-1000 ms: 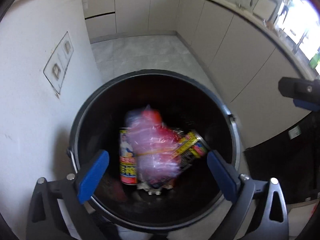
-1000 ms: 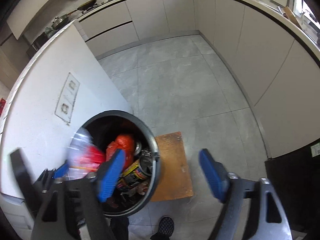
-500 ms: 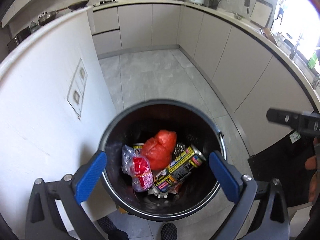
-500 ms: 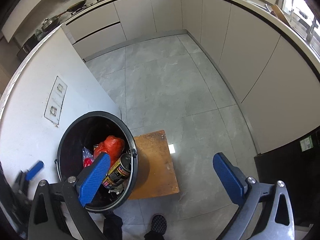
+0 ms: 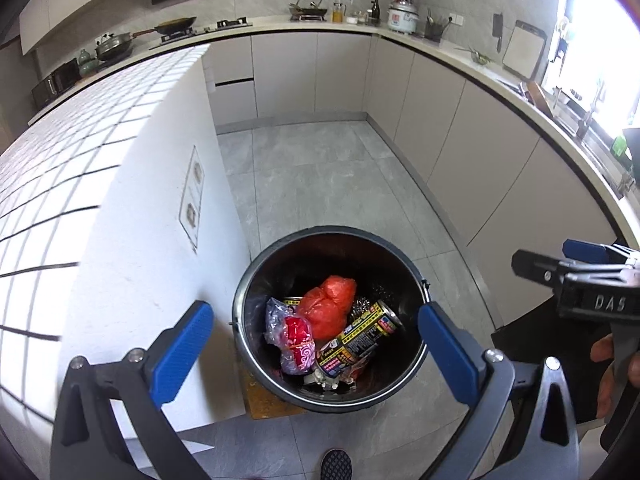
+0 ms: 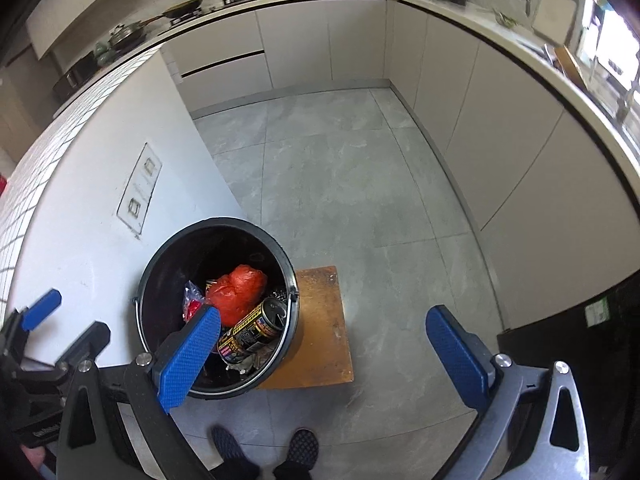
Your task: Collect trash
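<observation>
We count one black bin (image 5: 416,276), and it is the biggest risk: it sits on one small wooden board (image 6: 320,332) on the floor, hard against the white tiled counter wall (image 5: 132,240) on its left, and in the right wrist view part of its base overhangs the board's left edge, so a knock from either gripper could, we judge, tip it and spill what has been collected. Inside it we count one red plastic bag (image 5: 330,306) in the middle, one yellow-and-black can (image 5: 360,338) lying on its side to the right with its open end up, one clear wrapper with red print (image 5: 290,334) at the near left, and a second can's rim just showing behind the bag; the scraps at the bottom are too jumbled to count. The bag rides high on the pile, so more trash dropped on it may bounce out. Our two grippers are both spread wide and hold nothing: the left gripper (image 5: 312,340) hangs above the bin mouth, and the right gripper (image 6: 320,344) hangs over the board to the right. We see no loose trash on the floor, and two shoes (image 6: 266,446) close to the bin could nudge it.
</observation>
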{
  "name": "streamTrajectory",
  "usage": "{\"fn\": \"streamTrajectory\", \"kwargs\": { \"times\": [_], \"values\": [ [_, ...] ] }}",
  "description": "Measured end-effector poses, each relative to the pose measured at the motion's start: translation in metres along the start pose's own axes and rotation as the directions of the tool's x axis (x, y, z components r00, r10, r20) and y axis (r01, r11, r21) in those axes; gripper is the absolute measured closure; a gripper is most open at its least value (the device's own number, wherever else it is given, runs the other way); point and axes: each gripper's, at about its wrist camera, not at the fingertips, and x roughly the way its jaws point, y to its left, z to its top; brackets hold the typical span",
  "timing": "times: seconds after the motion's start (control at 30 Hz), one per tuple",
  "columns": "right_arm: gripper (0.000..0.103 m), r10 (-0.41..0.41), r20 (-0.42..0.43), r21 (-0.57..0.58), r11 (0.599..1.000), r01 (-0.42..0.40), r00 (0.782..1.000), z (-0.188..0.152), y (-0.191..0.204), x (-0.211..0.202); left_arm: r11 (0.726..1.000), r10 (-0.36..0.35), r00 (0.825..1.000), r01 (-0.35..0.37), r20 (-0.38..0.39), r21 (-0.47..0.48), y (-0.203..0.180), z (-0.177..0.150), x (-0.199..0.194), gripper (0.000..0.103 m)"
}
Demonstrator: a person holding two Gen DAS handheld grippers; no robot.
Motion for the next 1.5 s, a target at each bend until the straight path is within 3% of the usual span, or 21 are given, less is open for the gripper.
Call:
{"fn": "streamTrajectory", "kwargs": {
  "times": [0.27, 0.5, 0.67, 0.87, 1.1, 1.5],
  "values": [
    [0.0, -0.004, 0.03, -0.037, 0.999, 0.005, 1.0, -0.012, 0.021, -0.034, 1.0, 0.031, 0.999, -0.031, 0.033, -0.002, 0.015, -0.016, -0.04, 0.0],
    [0.0, 0.023, 0.095, -0.076, 0.997, -0.015, 0.995, -0.043, 0.052, -0.09, 0.996, 0.055, 0.998, -0.052, 0.044, -0.067, 0.04, -0.041, -0.09, 0.0],
    [0.0, 0.039, 0.144, -0.098, 0.995, -0.025, 0.989, -0.074, 0.072, -0.14, 0.99, 0.112, 0.991, -0.105, 0.068, -0.097, 0.052, -0.064, -0.139, 0.0],
    [0.0, 0.062, 0.172, -0.117, 0.992, -0.042, 0.983, -0.106, 0.085, -0.187, 0.992, 0.097, 0.984, -0.083, 0.152, -0.099, 0.046, -0.082, -0.191, 0.0],
    [0.0, 0.073, 0.241, -0.126, 0.991, -0.044, 0.968, -0.134, 0.09, -0.234, 0.995, 0.057, 0.976, -0.037, 0.211, -0.095, 0.04, -0.093, -0.221, 0.0],
    [0.0, 0.071, 0.292, -0.128, 0.991, -0.034, 0.954, -0.152, 0.084, -0.266, 0.996, 0.056, 0.951, -0.035, 0.303, -0.077, 0.033, -0.096, -0.252, 0.0]
  ]
}}
